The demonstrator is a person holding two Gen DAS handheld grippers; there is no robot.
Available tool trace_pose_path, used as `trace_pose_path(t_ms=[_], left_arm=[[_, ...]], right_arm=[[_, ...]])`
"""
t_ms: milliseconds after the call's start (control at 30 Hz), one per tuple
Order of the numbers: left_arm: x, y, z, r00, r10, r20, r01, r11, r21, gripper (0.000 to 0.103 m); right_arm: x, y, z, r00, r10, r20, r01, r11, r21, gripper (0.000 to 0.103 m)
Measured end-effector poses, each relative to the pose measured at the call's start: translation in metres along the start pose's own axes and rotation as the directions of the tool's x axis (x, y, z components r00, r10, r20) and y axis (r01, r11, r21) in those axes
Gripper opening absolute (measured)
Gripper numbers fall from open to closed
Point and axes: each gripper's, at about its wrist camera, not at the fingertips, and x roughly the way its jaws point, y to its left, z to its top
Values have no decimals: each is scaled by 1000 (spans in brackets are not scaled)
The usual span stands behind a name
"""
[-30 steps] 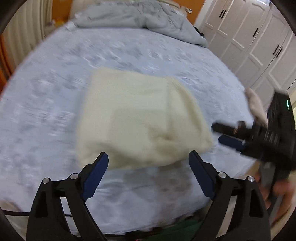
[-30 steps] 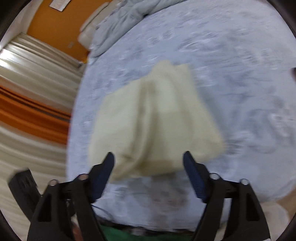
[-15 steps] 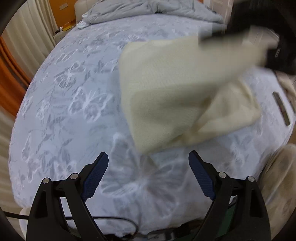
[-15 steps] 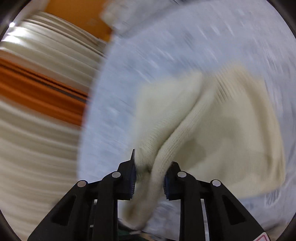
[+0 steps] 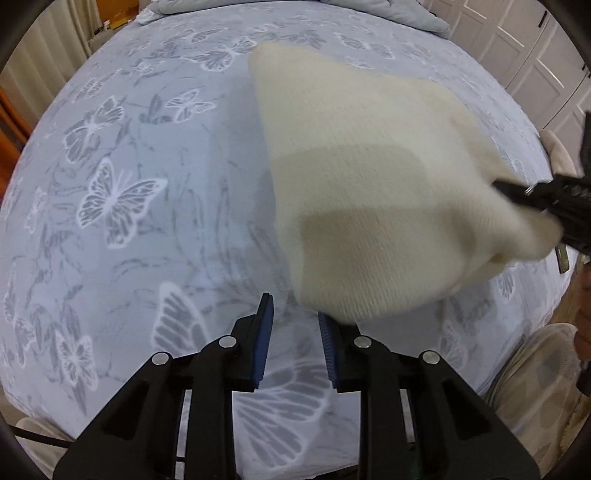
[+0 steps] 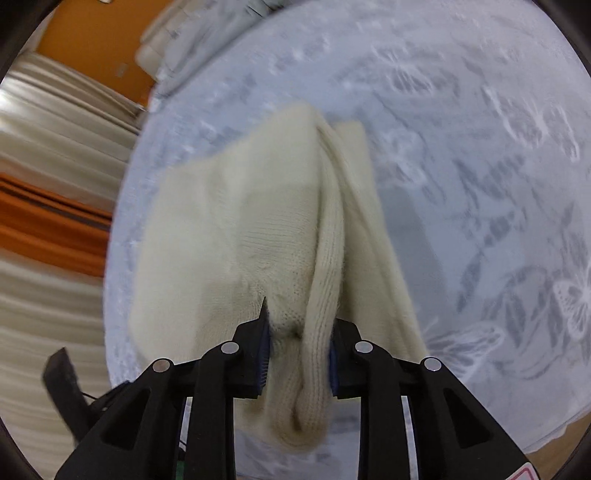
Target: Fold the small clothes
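- The cream knitted garment (image 5: 373, 192) hung partly lifted above the bed (image 5: 147, 206), one corner gathered up at the right while its far end trailed toward the butterfly-print sheet.
- The right gripper (image 6: 298, 345) was clamped on a thick bunched fold of that garment (image 6: 258, 229), the knit squeezed between its blue pads and spilling out below them.
- From the left wrist view the right gripper (image 5: 517, 192) showed as a dark shape biting into the garment's right corner.
- The left gripper (image 5: 295, 332) sat low, just beside the garment's lower edge, its blue pads (image 5: 264, 343) drawn close but with a gap between them and nothing caught there.
- A rumpled grey duvet (image 5: 388, 11) lay at the far end of the bed, with white wardrobe doors (image 5: 532, 48) beyond.
- Cream and orange curtains (image 6: 48, 221) hung beside the bed.
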Motion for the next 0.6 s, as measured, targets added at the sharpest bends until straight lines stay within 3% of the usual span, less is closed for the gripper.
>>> trace_pose_path(t_ms=[133,200,267,300,400,500,600], left_arm=[[-30,3,-1,995,-91,42,93,994,-51,26],[-37,0,-1,993,-102,66,105,993,-51,31],[-32,-4,0,994,-84,67,87,995,-41,43],[-22,-6,2,998,-43,50,45,999,-31,43],[0,2,5,999,31,-24,-32,999,-43,43],[-12,16,-1,1000,-3,-12,2,997,-83,42],[-31,29,-9,1000,-20,16,21,995,-94,44]], right_arm=[[-25,24,9,996,-6,89,16,995,-103,23],[-16,16,19,995,-59,76,67,992,-109,23],[16,-12,24,993,-112,-22,111,992,-57,25],[28,-25,22,994,-91,-63,91,996,-6,26],[8,-28,14,999,-44,-13,45,997,67,30],[-40,2,-8,981,-146,127,150,988,-28,33],[-53,37,-39,987,-93,131,114,980,-163,33]])
